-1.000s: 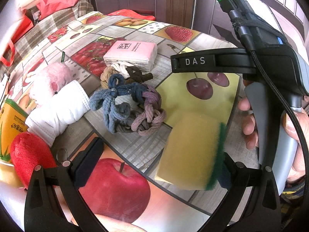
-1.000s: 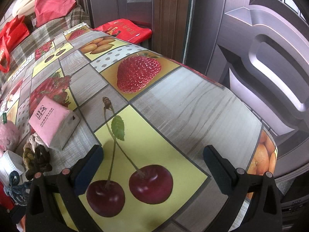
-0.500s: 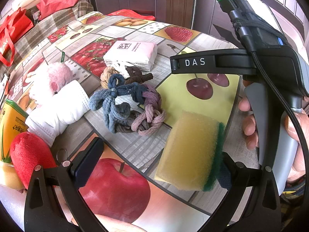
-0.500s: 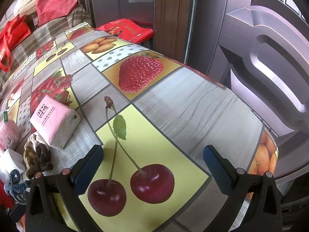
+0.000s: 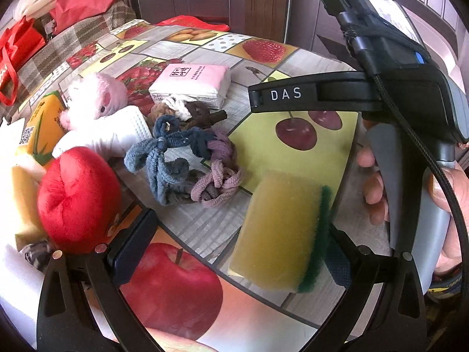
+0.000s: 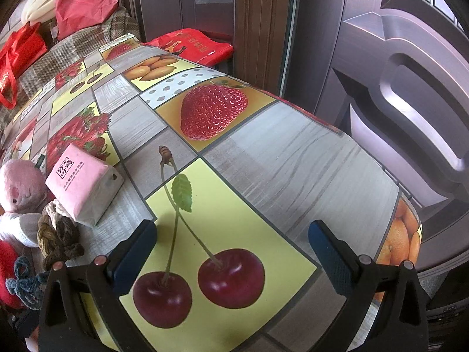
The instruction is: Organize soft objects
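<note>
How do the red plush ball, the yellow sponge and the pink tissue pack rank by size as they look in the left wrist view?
1. Yellow sponge and red plush ball: they look alike, and both lie near the camera.
2. Pink tissue pack: smallest, but it lies farther away.

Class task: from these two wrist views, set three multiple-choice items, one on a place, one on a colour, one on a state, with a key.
1. Where is the sponge?
A. by the left hand-held gripper's right finger
B. on the tissue pack
C. on the floor

2. The sponge's scouring edge is:
A. red
B. green
C. white

3. The right hand-held gripper is:
A. shut on a toy
B. shut and empty
C. open and empty

Key: 1 A, its green edge lies beside that pad; 2 B, a dark green strip; 3 C, only tablecloth shows between its fingers.
</note>
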